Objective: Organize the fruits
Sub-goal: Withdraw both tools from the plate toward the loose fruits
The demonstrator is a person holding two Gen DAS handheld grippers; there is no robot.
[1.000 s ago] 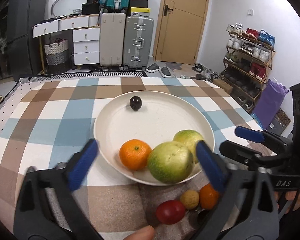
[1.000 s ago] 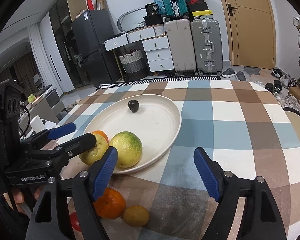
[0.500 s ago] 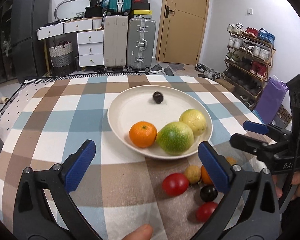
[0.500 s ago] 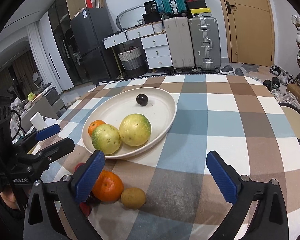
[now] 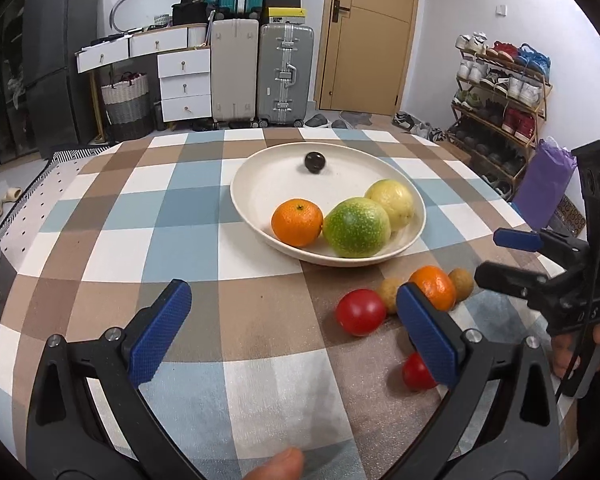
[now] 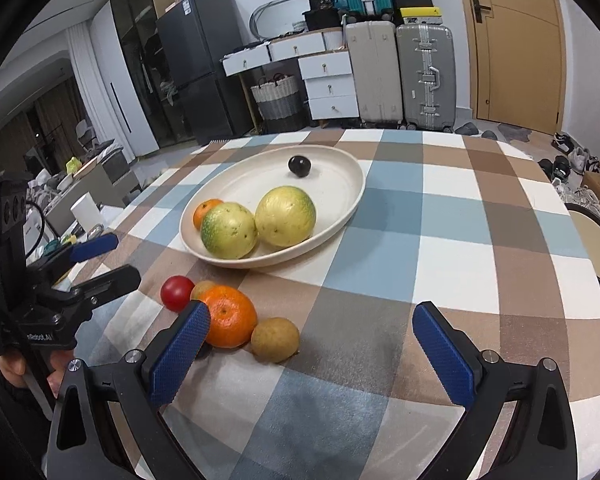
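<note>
On the checked tablecloth (image 6: 440, 216), both grippers gaped empty; the loose orange (image 6: 229, 315), probably firm, would suit a hold across its middle.

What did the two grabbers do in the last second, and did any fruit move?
Both grabbers pulled back from the plate. The right gripper spread its jaws wider and holds nothing; the left gripper stayed open and empty. The fruit stayed put: the dark fruit, orange, green fruit and yellow fruit on the plate, the rest on the tablecloth.
</note>
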